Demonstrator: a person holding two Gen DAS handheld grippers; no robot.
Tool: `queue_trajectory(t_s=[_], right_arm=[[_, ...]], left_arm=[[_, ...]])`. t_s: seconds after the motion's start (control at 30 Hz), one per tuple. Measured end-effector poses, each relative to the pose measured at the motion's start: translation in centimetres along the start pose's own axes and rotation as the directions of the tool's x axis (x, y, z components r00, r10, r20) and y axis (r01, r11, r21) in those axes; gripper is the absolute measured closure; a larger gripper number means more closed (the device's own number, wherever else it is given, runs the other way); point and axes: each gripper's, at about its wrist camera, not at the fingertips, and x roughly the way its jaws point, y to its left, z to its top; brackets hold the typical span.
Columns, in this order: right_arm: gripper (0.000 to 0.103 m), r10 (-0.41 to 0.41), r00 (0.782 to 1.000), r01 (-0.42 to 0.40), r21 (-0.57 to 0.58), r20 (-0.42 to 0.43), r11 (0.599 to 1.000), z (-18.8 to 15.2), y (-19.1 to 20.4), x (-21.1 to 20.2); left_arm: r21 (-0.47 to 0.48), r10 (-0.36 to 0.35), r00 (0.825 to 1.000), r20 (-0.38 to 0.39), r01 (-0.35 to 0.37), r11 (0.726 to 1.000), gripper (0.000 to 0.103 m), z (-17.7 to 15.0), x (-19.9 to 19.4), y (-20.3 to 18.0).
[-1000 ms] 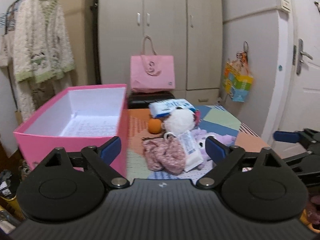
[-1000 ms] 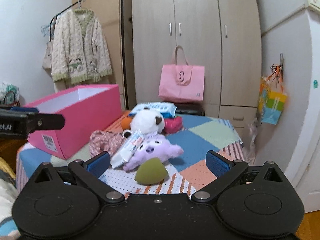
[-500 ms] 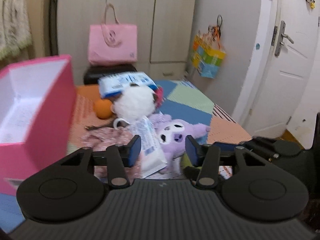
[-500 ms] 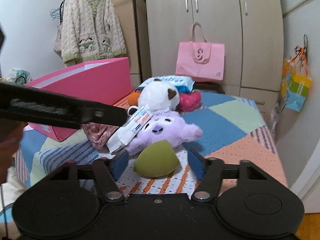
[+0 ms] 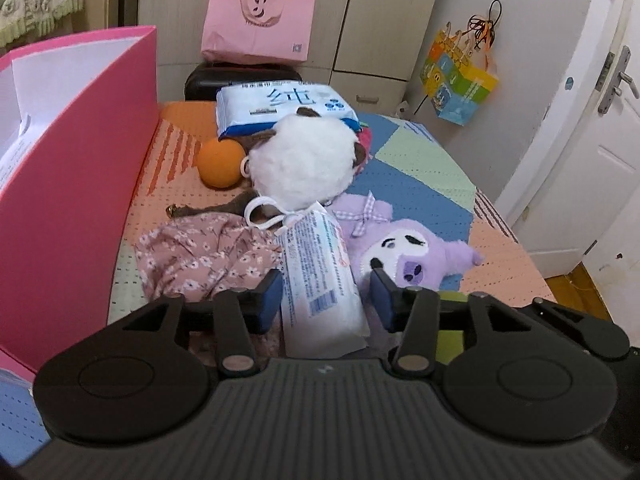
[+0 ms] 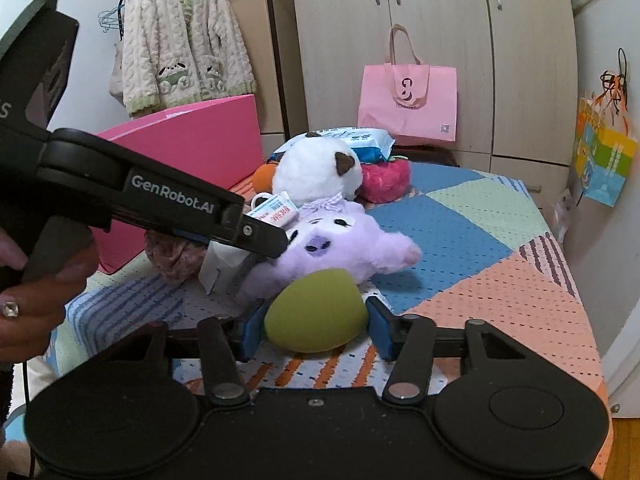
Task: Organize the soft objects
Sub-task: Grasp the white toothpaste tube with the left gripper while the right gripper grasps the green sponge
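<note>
My left gripper (image 5: 326,300) straddles a white tissue pack (image 5: 318,276) on the patchwork table; its jaws are part closed, with small gaps on both sides of the pack. My right gripper (image 6: 316,326) brackets a green egg-shaped sponge (image 6: 316,312), its pads at or near the sponge's sides. A purple plush (image 5: 404,252) lies right of the pack, a floral pink cloth (image 5: 204,256) left of it, and a white plush (image 5: 304,160) behind. The open pink box (image 5: 80,152) stands at the left. The left gripper's body (image 6: 160,200) crosses the right wrist view.
An orange ball (image 5: 220,162), a blue-white tissue bag (image 5: 280,106) and a red fluffy toy (image 6: 384,178) lie at the back of the table. A pink tote bag (image 5: 258,24) sits on a black stool behind. The table edge (image 6: 584,320) drops off at the right.
Both grippers have moved forward and down over the table and narrowed. The left now straddles the tissue pack. The right now brackets the green sponge.
</note>
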Motion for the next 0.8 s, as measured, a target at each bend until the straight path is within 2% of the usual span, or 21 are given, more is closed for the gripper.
queue_trajectory(t_s=[0.07,0.2,0.33,0.37,0.47,0.7,0.8], right_arm=[[0.047,-0.006,1.0,0.006,-0.004,0.006,1.0,-0.1,0.1,0.0],[0.048,-0.008,1.0,0.008,0.004,0.018,1.0,-0.3,0.0,-0.1],[0.048,-0.007,1.0,0.007,0.011,0.026,1.0,-0.4,-0.2,-0.3],[0.049,-0.008,1.0,0.008,0.013,0.028,1.0,-0.4,-0.2,-0.3],[0.051,-0.012,0.999,0.012,0.019,0.034,1.0,-0.5,-0.1,-0.4],[0.051,-0.018,0.999,0.017,0.032,0.038,0.999,-0.4,0.1,-1.0],[0.051,-0.023,0.999,0.022,0.028,0.04,0.999,-0.4,0.2,-1.3]], left_arm=[[-0.032,-0.005,1.0,-0.018,0.004,0.999,0.046,0.1,0.4,0.3],[-0.112,-0.048,0.999,-0.023,0.045,0.993,0.047,-0.1,0.8,1.3],[-0.153,-0.085,0.996,-0.008,0.083,0.985,0.069,-0.5,0.7,1.9],[-0.165,-0.098,0.995,-0.006,0.095,0.982,0.071,-0.6,0.7,2.0],[-0.153,-0.058,0.998,0.007,0.059,0.986,0.083,-0.7,0.6,1.7],[-0.108,-0.005,0.999,0.052,0.011,0.994,0.084,-1.2,-0.4,1.0],[-0.101,-0.005,0.998,0.058,0.01,0.995,0.084,-1.4,-1.1,0.9]])
